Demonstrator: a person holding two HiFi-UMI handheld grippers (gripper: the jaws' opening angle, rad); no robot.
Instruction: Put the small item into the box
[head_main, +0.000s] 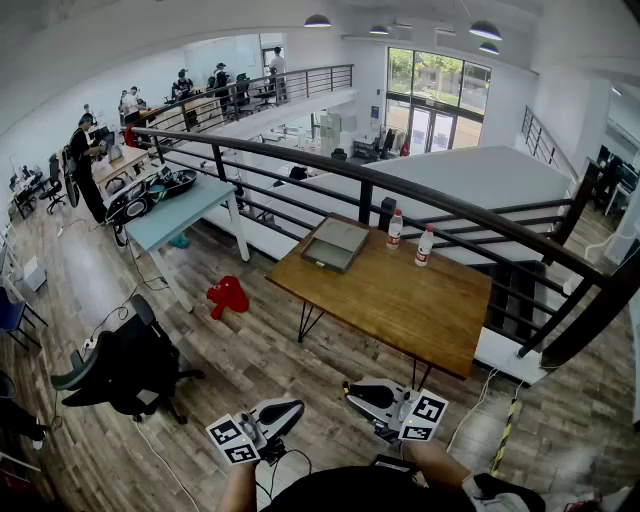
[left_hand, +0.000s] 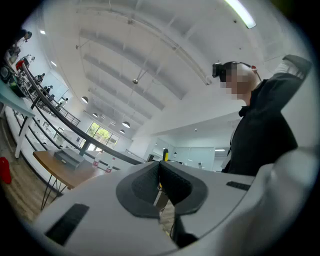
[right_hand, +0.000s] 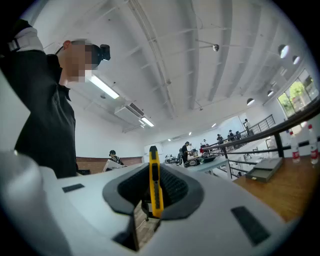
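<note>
While our right gripper (right_hand: 154, 174) clamps a yellow cutter (right_hand: 155, 187) (upright), our left gripper (left_hand: 160, 172) sits closed. The box (head_main: 335, 245) rests on the table (head_main: 400, 300).

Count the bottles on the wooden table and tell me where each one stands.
2. Both stand upright near the far edge of the wooden table, right of the grey box: one bottle nearer the box, the other bottle beside it. None seems hidden.
</note>
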